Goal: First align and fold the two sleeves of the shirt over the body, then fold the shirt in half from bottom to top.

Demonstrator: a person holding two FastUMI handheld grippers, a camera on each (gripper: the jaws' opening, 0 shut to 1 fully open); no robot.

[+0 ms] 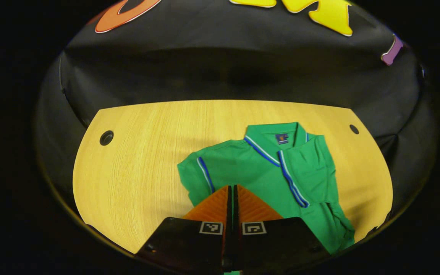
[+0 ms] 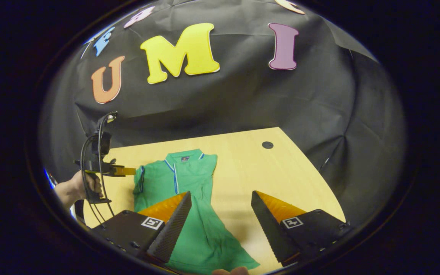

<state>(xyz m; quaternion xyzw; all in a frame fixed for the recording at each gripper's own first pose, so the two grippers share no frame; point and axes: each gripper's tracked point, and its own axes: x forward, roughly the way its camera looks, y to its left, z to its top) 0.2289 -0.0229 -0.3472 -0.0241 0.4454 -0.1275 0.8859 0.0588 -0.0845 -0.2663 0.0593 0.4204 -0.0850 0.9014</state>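
Green shirt (image 1: 277, 172) lies flat on the wood table (image 1: 136, 152), collar toward the booth wall, hem toward the near edge. In the left gripper view the shirt sits right of table centre; one short sleeve (image 1: 197, 175) w/ blue-white trim lies spread out on the shirt's left side, while the other side is already folded over the body, its edge running down beside the striped placket. The lower part near the hem is bunched and creased at the right.

Left gripper (image 1: 233, 189): fingers pressed together, tips meeting w/ just a thin slit between them. It hangs above the shirt, tips over the body just beside the spread sleeve. Can't tell if cloth is caught between the tips; nothing visibly pinched.

In the right gripper view that same tool (image 2: 126, 171) shows farther off, left of the shirt, held level by a hand (image 2: 86, 185) coming in from the left edge, forearm roughly horizontal, cable looping up over the handle. Its tip points at the shirt's sleeve side, near the shoulder.

Right gripper (image 2: 222, 198): fingers spread wide apart, holding nothing. It hovers above the shirt's lower half, one finger over the green cloth, the other over bare table right of the shirt. Fingertips (image 2: 229, 271) of the holding hand peek in at the bottom edge, below the hem.

A round cable hole (image 2: 267, 144) sits in the table beyond the shirt, to its right.
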